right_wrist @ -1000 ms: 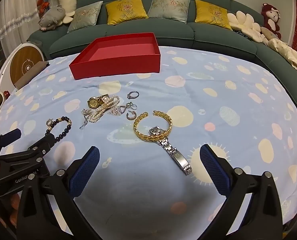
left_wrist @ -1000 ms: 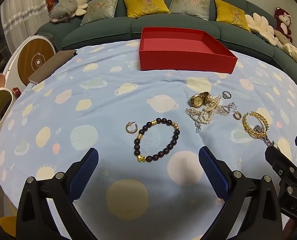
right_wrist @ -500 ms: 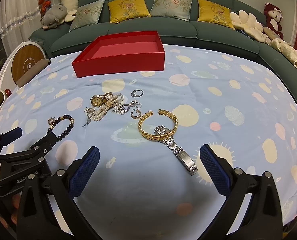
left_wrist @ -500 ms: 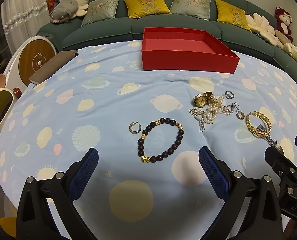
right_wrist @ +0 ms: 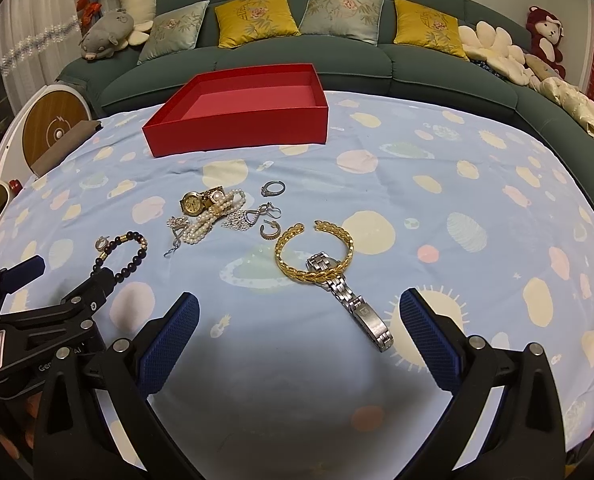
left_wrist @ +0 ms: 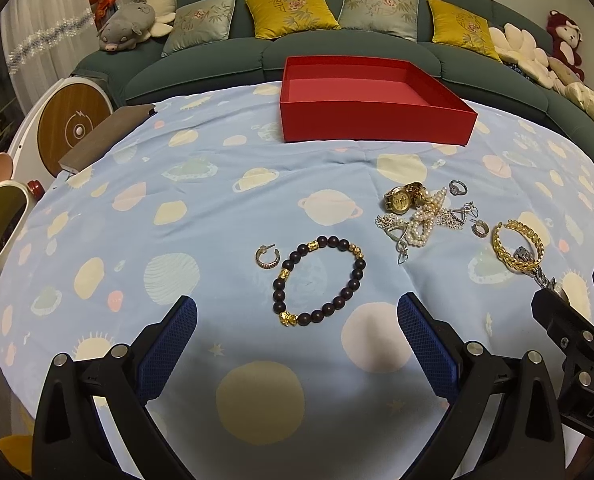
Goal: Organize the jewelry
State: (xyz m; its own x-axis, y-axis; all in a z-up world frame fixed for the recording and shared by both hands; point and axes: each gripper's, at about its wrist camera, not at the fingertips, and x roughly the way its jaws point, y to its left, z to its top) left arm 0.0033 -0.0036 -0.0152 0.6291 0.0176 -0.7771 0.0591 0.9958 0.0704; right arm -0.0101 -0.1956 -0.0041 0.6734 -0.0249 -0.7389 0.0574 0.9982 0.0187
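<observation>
An empty red box (left_wrist: 373, 108) (right_wrist: 241, 108) stands at the far side of the blue cloth. A dark bead bracelet (left_wrist: 319, 280) (right_wrist: 121, 254) and a gold hoop earring (left_wrist: 268, 257) lie just ahead of my left gripper (left_wrist: 297, 316), which is open and empty. A gold cuff bracelet (right_wrist: 314, 251) (left_wrist: 517, 246) rests over a silver watch (right_wrist: 353, 304), just ahead of my right gripper (right_wrist: 299, 312), open and empty. A pile with a gold watch (right_wrist: 195, 202), pearls (right_wrist: 209, 222), chains, a ring (right_wrist: 274, 189) and an earring (right_wrist: 270, 230) lies between.
A green sofa (left_wrist: 337, 52) with cushions and plush toys curves behind the table. A round white-and-wood appliance (left_wrist: 71, 128) and a brown board (left_wrist: 105, 136) sit at the table's left edge. The other gripper shows at each view's side.
Both grippers have drawn back slightly toward me; the jewelry and box sit a little farther up in view. Nothing on the cloth has moved.
</observation>
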